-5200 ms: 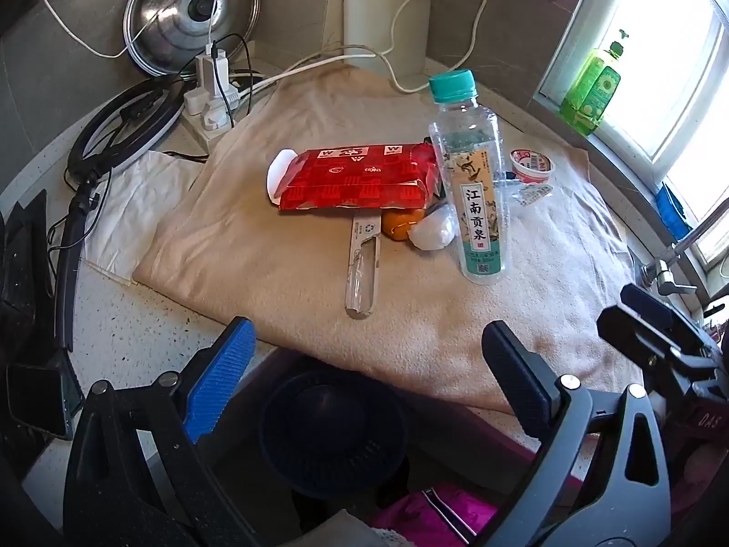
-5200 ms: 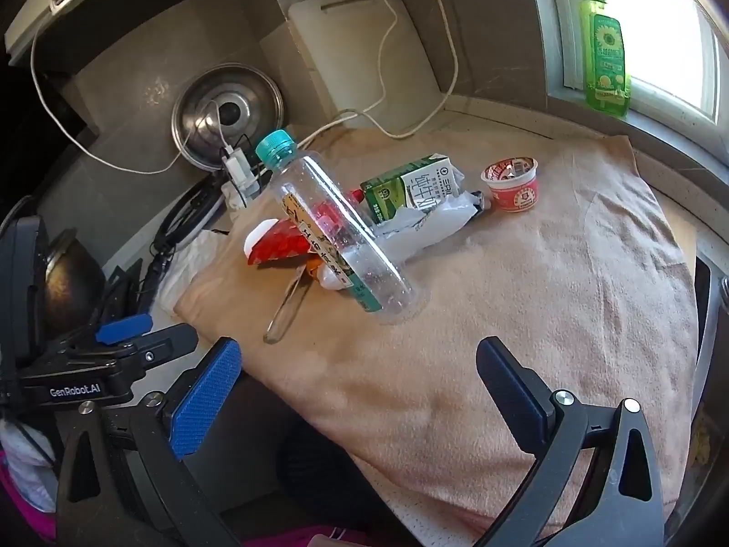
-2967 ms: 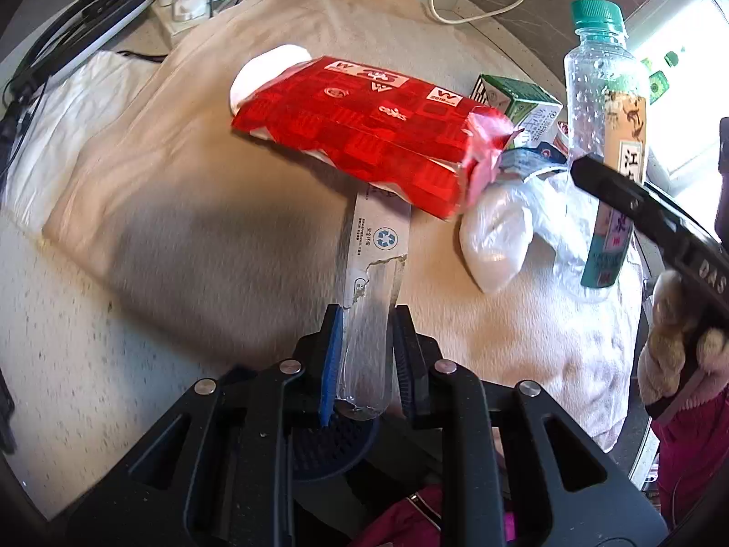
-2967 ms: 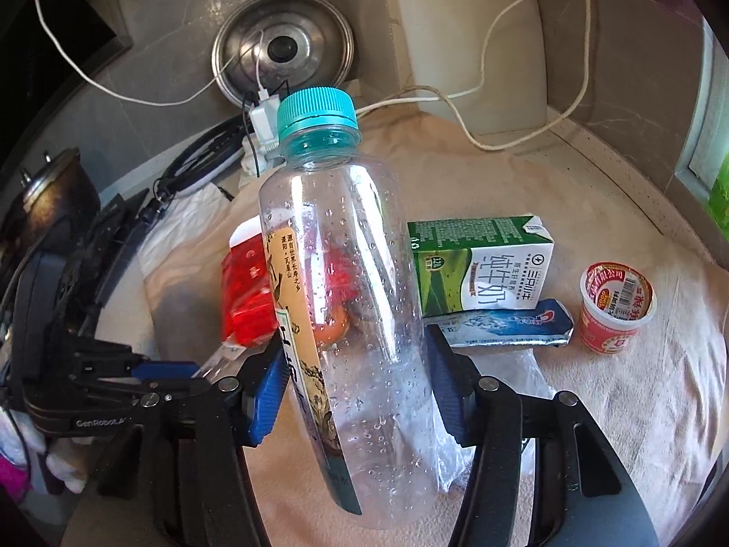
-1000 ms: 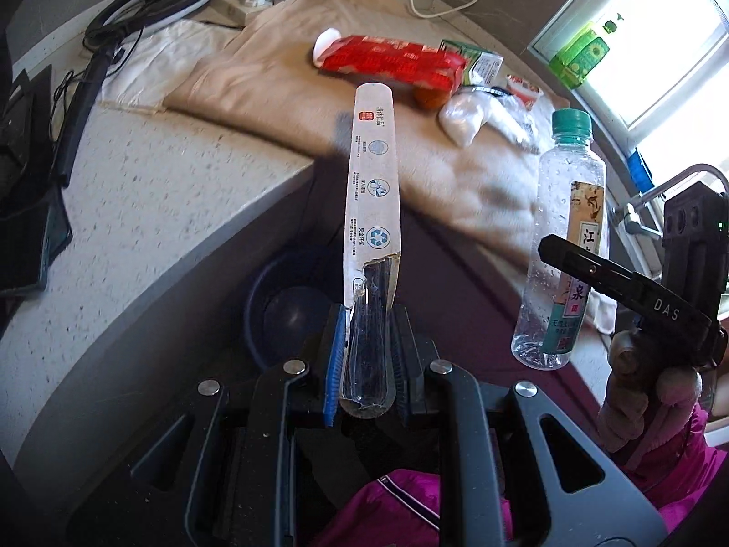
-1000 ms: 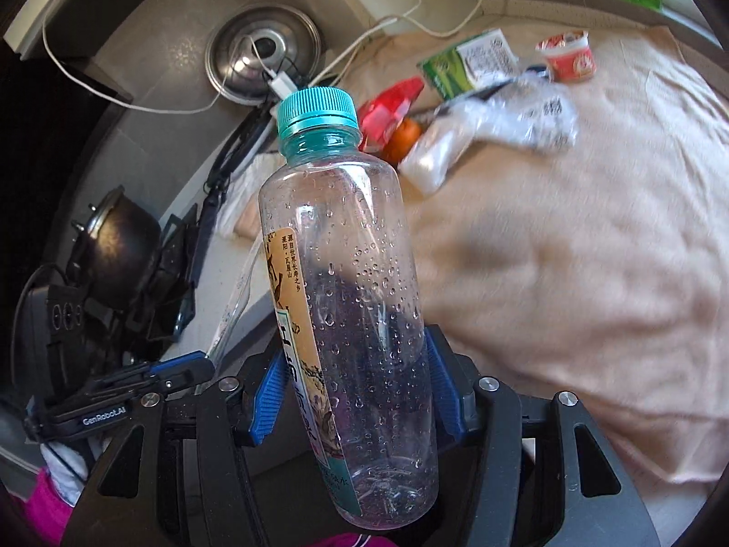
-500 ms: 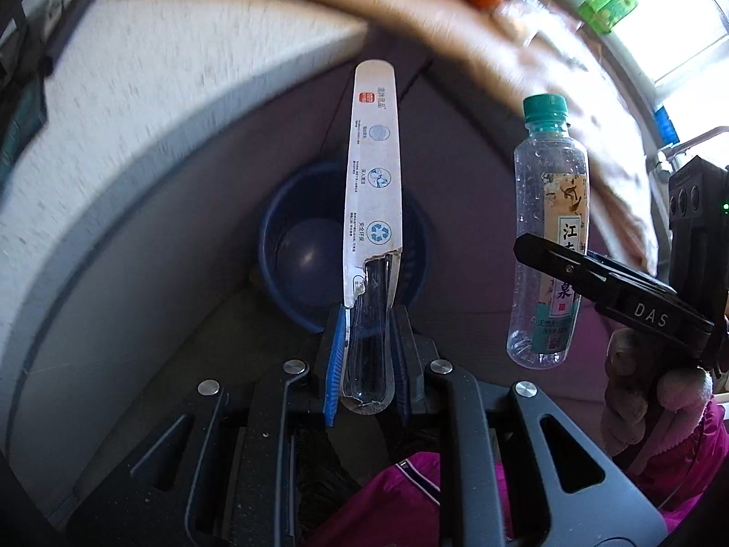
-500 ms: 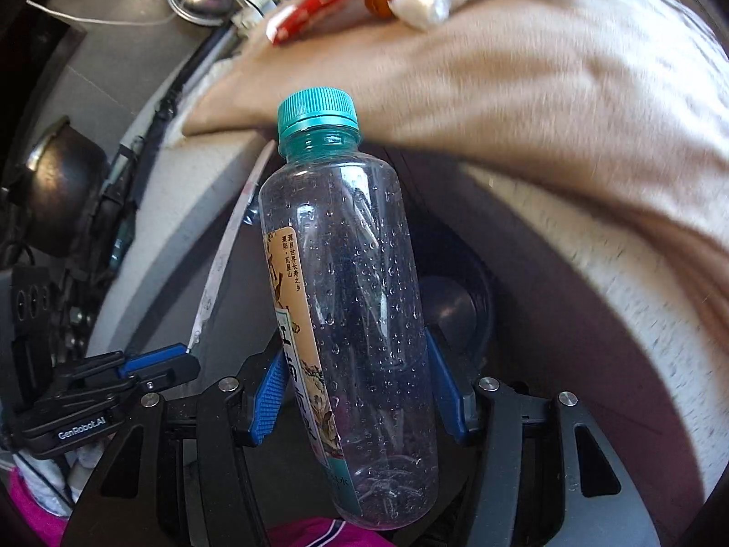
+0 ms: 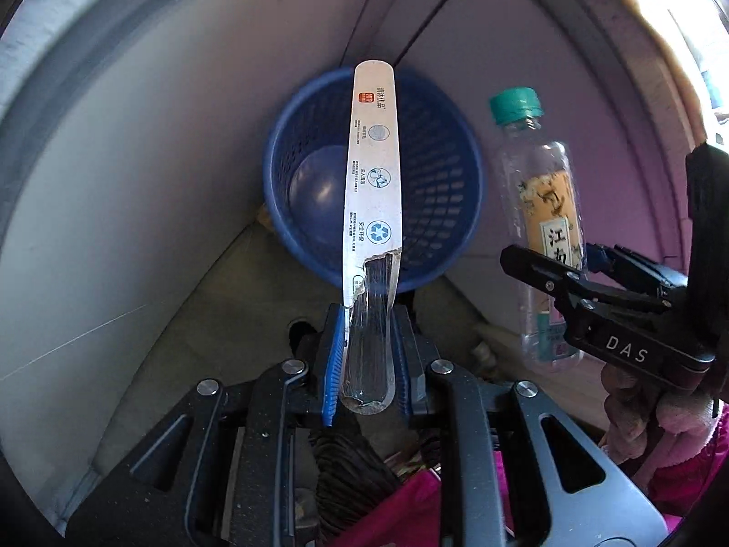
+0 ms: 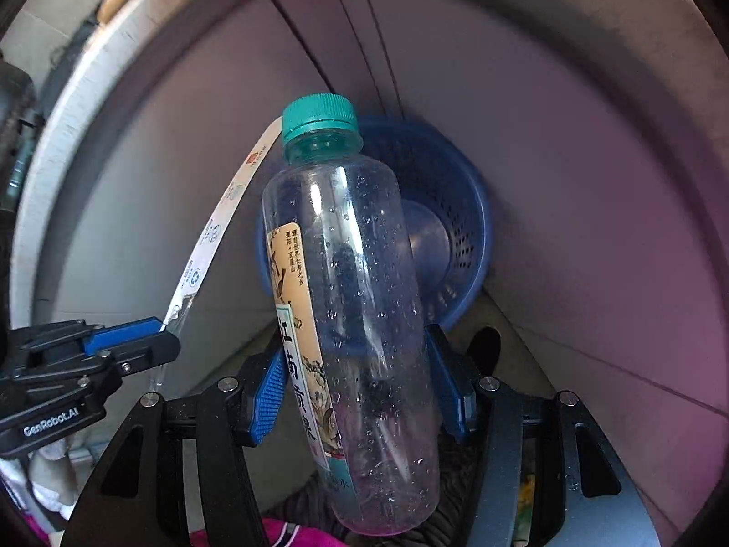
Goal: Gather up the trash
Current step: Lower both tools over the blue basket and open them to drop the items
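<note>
A: Trash first: the wrapper (image 9: pixel 371 209), a long flat white-and-clear strip, is pinched at its clear end by the left tool (image 9: pixel 364 360), jaws nearly together on it. It sticks out over the blue bin (image 9: pixel 460 209) w/ its tip past the far rim. The bottle (image 10: pixel 351 314), teal cap, looks empty bar droplets, is clamped around the lower body by the right tool (image 10: pixel 360 392), jaws fairly wide to fit it.

B: So how far along?

A: Both pieces are above the bin but not in it. Bin interior looks bare, smooth bottom showing, nothing dropped yet. I'd say halfway thru this pair: picked up and carried, release left. Whatever else sits up on the counter isn't in view, so can't say what remains there.

B: Room to move?

A: Tight-ish. Bin sits on the floor in a corner btwn pale cabinet panels, so walls close on the far sides. Counter edge (image 10: pixel 59 105) overhangs at upper left. From the left view, the bottle hangs right of the bin mouth, near its rim, so prob needs a nudge inward before letting go. Wrapper is long; tip could catch the far rim, a steeper tilt would help. The two tools are near each other, not touching.
</note>
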A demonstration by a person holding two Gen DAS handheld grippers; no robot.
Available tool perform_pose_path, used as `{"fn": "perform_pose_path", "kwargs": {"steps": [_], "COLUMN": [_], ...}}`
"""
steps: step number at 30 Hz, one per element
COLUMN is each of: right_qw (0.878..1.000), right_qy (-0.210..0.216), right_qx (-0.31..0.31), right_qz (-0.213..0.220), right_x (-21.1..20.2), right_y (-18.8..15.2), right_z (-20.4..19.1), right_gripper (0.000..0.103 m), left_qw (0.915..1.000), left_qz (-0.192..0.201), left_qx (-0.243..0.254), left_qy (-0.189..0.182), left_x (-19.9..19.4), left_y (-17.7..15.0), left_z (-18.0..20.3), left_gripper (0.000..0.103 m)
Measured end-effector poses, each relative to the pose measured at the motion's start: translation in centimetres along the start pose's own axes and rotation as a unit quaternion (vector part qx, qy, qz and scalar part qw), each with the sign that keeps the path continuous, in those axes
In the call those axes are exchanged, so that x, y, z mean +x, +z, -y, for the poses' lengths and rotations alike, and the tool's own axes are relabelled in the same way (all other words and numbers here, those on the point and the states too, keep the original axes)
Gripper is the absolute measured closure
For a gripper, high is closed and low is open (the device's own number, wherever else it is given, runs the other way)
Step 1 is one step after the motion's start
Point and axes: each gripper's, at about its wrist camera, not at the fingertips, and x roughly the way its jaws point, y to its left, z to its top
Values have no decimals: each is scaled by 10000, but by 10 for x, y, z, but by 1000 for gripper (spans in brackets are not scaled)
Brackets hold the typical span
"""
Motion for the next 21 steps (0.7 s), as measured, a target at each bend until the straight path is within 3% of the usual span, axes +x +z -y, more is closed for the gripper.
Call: {"fn": "perform_pose_path", "kwargs": {"steps": [8, 21], "right_qw": [9990, 9977], "right_qy": [-270, -609], "right_qx": [35, -188], "right_qz": [-342, -249], "right_x": [39, 62], "right_y": [14, 24], "right_z": [6, -7], "right_gripper": [49, 49], "left_qw": [9995, 9974], "left_qz": [-225, -361], "left_qx": [-37, 83], "left_qy": [205, 616], "left_x": [34, 55], "left_y": [15, 30], "left_z": [4, 3], "left_gripper": [83, 75]}}
